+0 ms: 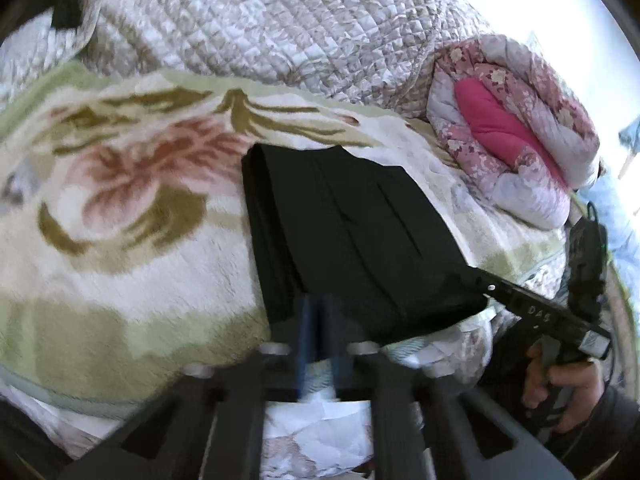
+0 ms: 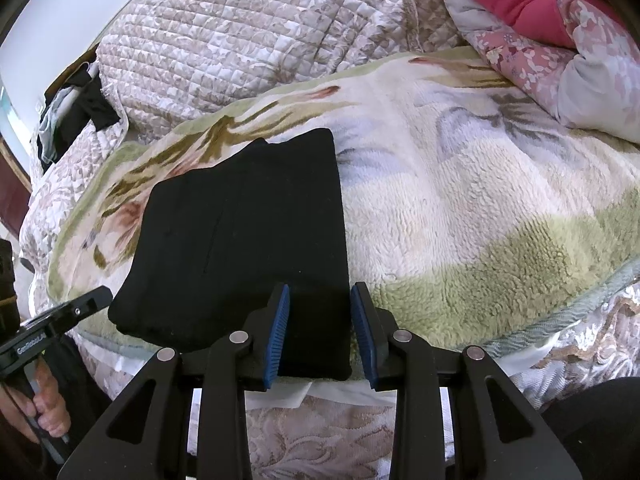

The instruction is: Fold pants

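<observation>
The pants (image 2: 240, 240) are lying folded into a compact black rectangle on the floral blanket (image 2: 460, 220), so I am judging the folding nearly finished; my right gripper (image 2: 320, 324) is standing released, its blue pads straddling the bundle's near edge at 6 o'clock, and the next move probably calls only for smoothing or withdrawing. The left wrist view is showing the stacked layers along the bundle's edge at 9 o'clock, which the right view hides, but blur is smearing my left gripper (image 1: 320, 320): it looks nearly clenched, though I cannot tell.
</observation>
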Action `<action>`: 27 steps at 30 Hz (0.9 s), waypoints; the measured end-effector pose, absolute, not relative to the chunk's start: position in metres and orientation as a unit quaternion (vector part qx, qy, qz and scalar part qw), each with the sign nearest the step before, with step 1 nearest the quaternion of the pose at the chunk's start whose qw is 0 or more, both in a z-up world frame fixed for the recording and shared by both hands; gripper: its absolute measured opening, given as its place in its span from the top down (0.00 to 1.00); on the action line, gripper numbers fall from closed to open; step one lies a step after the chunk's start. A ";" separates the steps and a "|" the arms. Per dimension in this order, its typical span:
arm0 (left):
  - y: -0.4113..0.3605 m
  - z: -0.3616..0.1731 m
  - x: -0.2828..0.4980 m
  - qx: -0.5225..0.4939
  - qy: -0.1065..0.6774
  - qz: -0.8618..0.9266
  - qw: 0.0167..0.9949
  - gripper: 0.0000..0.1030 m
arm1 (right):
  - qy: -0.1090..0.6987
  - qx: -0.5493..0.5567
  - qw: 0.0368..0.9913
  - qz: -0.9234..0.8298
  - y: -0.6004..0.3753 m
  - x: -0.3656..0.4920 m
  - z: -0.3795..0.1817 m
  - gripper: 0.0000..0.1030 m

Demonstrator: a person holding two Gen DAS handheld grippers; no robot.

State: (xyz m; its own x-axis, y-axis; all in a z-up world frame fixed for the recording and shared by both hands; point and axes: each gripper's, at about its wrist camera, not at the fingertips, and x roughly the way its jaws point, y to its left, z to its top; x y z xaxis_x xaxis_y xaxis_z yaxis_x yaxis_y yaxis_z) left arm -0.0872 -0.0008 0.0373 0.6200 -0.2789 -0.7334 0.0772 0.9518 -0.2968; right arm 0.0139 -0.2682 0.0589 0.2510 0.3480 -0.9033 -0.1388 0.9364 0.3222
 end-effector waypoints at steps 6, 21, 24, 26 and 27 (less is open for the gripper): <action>0.013 0.038 -0.084 -0.124 0.431 -0.077 0.890 0.99 | 0.581 0.068 0.794 0.164 -0.268 0.007 0.071 0.78; -0.032 0.033 -0.077 -0.083 0.452 -0.138 0.877 0.99 | 0.582 -0.007 0.776 0.242 -0.227 -0.013 0.073 0.85; -0.032 0.035 -0.078 -0.075 0.449 -0.131 0.881 0.99 | 0.584 -0.014 0.774 0.244 -0.224 -0.015 0.068 0.85; -0.031 0.033 -0.078 -0.072 0.451 -0.126 0.881 0.99 | 0.587 -0.012 0.771 0.246 -0.224 -0.012 0.068 0.84; -0.030 0.032 -0.077 -0.076 0.452 -0.127 0.880 0.99 | 0.588 -0.012 0.770 0.247 -0.223 -0.011 0.068 0.84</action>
State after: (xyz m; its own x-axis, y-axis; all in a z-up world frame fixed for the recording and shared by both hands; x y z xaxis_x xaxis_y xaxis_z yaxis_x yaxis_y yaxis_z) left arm -0.0774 -0.0300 0.0318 0.5591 -0.2926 -0.7758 0.1544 0.9560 -0.2493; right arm -0.0113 -0.2234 0.0677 0.1871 0.3664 -0.9114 -0.3941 0.8779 0.2720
